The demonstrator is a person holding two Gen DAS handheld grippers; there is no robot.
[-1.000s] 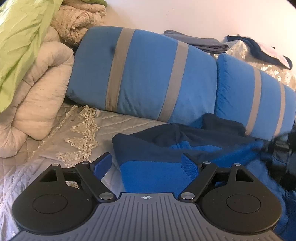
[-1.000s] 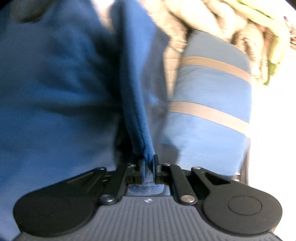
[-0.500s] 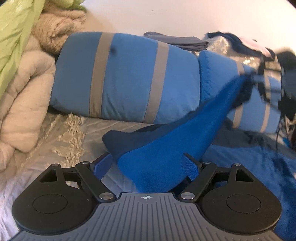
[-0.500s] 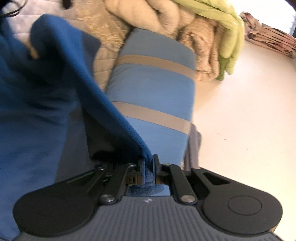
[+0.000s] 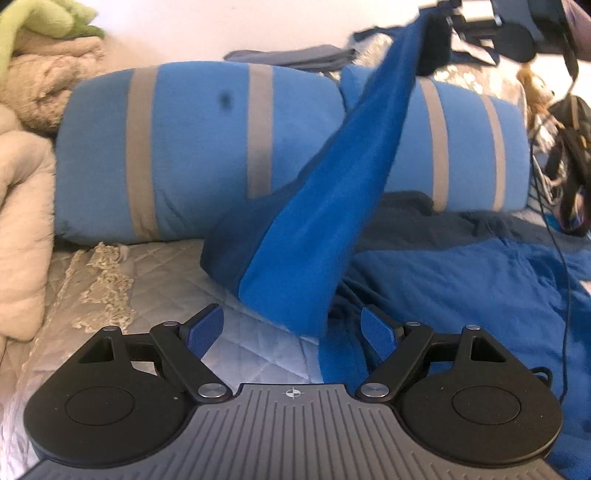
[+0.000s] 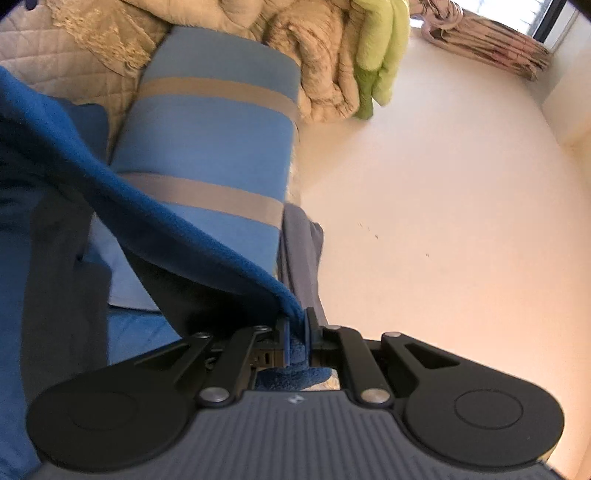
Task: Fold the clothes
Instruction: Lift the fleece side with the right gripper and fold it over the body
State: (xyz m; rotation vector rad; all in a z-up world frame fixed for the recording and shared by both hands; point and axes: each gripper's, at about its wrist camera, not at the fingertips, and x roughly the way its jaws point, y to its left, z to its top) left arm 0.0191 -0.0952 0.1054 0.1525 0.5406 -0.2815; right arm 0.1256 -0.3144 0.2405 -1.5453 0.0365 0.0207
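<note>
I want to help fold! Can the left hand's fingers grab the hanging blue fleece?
Probably yes: the soft blue fleece garment hangs just ahead of the open left gripper, with nothing between.

Left wrist view: I look from behind my left gripper (image 5: 293, 328), low over the bed (image 5: 236, 343), tilted slightly down toward the striped blue bolster (image 5: 192, 147) against the wall; the blue fleece garment (image 5: 325, 206) hangs close in front.

Right wrist view: I look from behind my right gripper (image 6: 296, 334), held high and roughly level, rolled sideways, facing along the bolster (image 6: 218, 147) toward the cream wall (image 6: 443, 203); the fleece (image 6: 177, 229) sits right at the lens.

Shared: bolster, fleece garment, beige quilts (image 5: 22, 206) (image 6: 325, 74), green blanket (image 5: 40, 18) (image 6: 380, 48), quilted bed cover.
</note>
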